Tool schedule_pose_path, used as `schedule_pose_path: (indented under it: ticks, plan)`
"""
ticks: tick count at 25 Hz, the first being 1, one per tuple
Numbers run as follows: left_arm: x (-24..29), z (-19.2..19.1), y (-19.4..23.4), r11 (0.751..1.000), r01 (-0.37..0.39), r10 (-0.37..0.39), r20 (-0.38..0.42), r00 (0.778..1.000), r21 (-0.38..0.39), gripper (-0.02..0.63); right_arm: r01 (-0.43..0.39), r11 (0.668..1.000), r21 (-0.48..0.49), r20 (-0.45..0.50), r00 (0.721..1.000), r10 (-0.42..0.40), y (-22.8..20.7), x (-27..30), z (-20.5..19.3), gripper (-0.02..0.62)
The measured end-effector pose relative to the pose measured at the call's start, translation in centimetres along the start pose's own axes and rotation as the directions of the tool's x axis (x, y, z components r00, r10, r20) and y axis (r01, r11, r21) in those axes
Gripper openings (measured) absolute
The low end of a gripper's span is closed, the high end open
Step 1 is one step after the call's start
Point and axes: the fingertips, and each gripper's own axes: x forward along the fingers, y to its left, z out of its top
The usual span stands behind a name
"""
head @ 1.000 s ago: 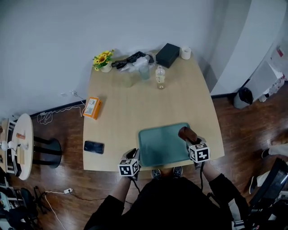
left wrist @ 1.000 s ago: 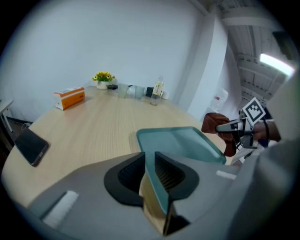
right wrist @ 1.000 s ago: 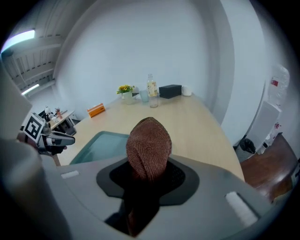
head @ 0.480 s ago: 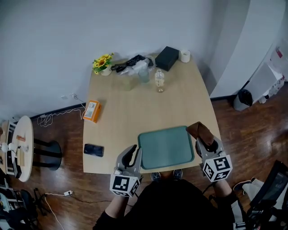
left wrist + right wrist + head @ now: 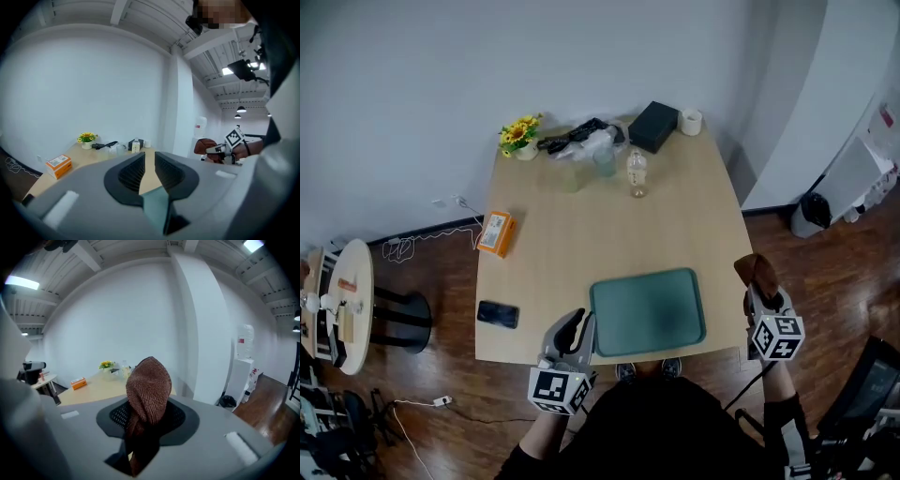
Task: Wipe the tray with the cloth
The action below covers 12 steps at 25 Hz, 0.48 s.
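The teal tray (image 5: pixel 647 311) lies flat on the wooden table (image 5: pixel 581 244), near its front edge. My right gripper (image 5: pixel 760 287) is shut on the brown cloth (image 5: pixel 754 269) and hangs off the table's right edge, clear of the tray. In the right gripper view the cloth (image 5: pixel 149 385) bulges up between the pads (image 5: pixel 123 414). My left gripper (image 5: pixel 578 322) hovers just left of the tray's front-left corner. Its jaws stand a narrow gap apart with nothing between them (image 5: pixel 149 165); a strip of the tray (image 5: pixel 154 206) shows through the gap.
On the table are an orange box (image 5: pixel 494 232), a black phone (image 5: pixel 497 314), a water bottle (image 5: pixel 637 174), a flower pot (image 5: pixel 519 134), a black box (image 5: pixel 654 126) and a white roll (image 5: pixel 691 121). A round side table (image 5: pixel 342 305) stands left, a bin (image 5: pixel 814 214) right.
My right gripper carried the cloth from over the tray's right part out past the table's right edge. My left gripper drew back from the tray's front-left corner and rose towards the camera.
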Motion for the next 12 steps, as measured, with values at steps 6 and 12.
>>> schedule_pose_path:
  ticks: [6, 12]
  plan:
    - [0.0, -0.2, -0.3, 1.000, -0.018, 0.018, 0.002, 1.000, 0.009, 0.046, -0.033, 0.999, -0.006, -0.240, 0.970, 0.031, -0.1, 7.1, -10.4, 0.126]
    - [0.1, -0.9, -0.8, 1.000, -0.015, 0.015, -0.025, 1.000, 0.002, 0.046, -0.026, 1.000, 0.011, -0.494, 0.869, 0.028, -0.8, 11.8, -20.3, 0.162]
